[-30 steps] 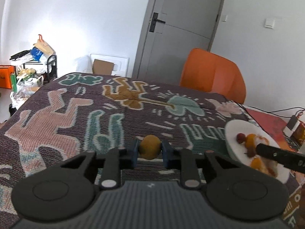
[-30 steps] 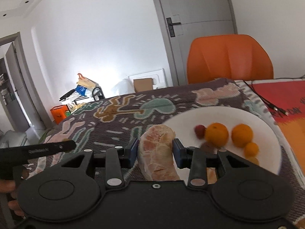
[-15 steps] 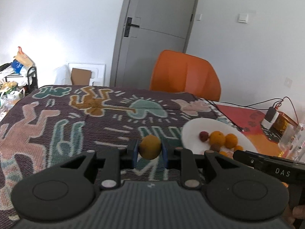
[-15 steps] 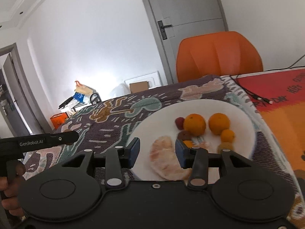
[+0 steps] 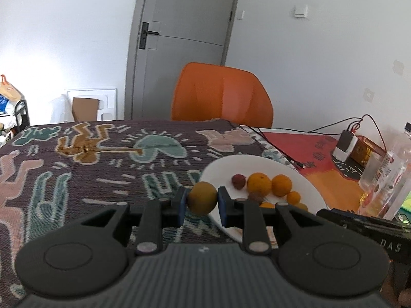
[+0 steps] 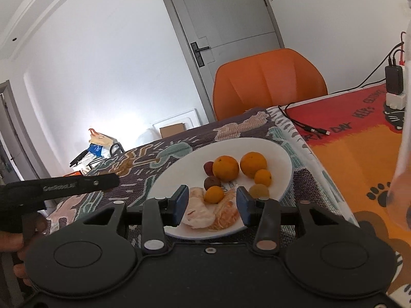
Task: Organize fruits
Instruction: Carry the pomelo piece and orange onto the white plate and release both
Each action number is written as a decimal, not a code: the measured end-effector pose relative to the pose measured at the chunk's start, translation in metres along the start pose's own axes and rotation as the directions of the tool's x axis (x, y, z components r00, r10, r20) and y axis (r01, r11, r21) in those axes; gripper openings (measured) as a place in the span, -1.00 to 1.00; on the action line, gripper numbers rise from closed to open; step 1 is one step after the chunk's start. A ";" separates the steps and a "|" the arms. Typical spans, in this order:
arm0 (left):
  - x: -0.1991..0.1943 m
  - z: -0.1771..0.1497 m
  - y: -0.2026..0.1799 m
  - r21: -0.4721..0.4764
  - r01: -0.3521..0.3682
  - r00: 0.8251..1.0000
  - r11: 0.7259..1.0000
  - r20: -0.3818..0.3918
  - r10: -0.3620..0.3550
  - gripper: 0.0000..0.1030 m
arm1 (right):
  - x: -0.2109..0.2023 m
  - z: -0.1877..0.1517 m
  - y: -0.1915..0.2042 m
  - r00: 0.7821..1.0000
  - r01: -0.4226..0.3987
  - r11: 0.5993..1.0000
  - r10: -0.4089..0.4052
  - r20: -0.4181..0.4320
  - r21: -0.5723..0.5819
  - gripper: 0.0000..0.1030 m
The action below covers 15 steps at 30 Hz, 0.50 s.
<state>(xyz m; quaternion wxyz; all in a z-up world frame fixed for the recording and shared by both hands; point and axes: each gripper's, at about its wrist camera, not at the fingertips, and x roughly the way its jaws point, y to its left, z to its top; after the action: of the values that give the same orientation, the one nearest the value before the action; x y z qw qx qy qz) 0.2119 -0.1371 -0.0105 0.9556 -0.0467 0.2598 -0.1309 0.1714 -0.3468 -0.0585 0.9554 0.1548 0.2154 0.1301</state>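
My left gripper [image 5: 201, 204] is shut on a round yellow-brown fruit [image 5: 202, 195], held above the patterned cloth at the near-left rim of the white plate [image 5: 231, 165]. On the plate lie two oranges [image 6: 226, 168], smaller orange fruits [image 6: 215, 194], a red lychee [image 6: 208, 166] and peeled citrus pieces [image 6: 199, 211]. My right gripper [image 6: 212, 206] stands open at the plate's near edge. The peeled pieces rest on the plate between its fingers, and the pads do not press on them. The left gripper [image 6: 77, 183] shows at the left of the right wrist view.
An orange chair [image 5: 222, 96] stands behind the table. A black cable [image 6: 305, 128] and a charger block [image 5: 345, 145] lie on the red-orange mat [image 6: 359, 148] to the right of the plate. A clear bottle [image 5: 385, 177] stands at the far right. The patterned cloth [image 5: 77, 169] stretches left.
My left gripper has carried the yellow-brown fruit rightward to the plate's rim. My right gripper has opened and let go of the peeled piece, which now lies on the plate.
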 end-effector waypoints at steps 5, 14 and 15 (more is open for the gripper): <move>0.012 0.000 -0.011 0.015 0.018 1.000 1.000 -0.018 -0.018 -0.54 | 0.000 -0.003 -0.002 1.000 -0.001 1.000 0.001 -0.002 0.003 -0.14; 0.033 0.000 -0.025 0.041 0.022 0.999 0.999 -0.042 -0.021 -0.53 | -0.004 0.000 0.000 1.000 -0.010 1.000 0.010 0.005 -0.015 -0.14; 0.035 0.000 -0.026 0.043 0.020 0.999 0.999 -0.045 -0.019 -0.53 | -0.004 0.000 0.000 1.000 -0.011 1.000 0.011 0.006 -0.017 -0.13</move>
<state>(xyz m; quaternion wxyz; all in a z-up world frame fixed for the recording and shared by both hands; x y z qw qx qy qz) 0.2350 -0.1721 -0.0232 0.9491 -0.0257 0.2775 -0.1468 0.1677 -0.3479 -0.0568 0.9566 0.1482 0.2104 0.1366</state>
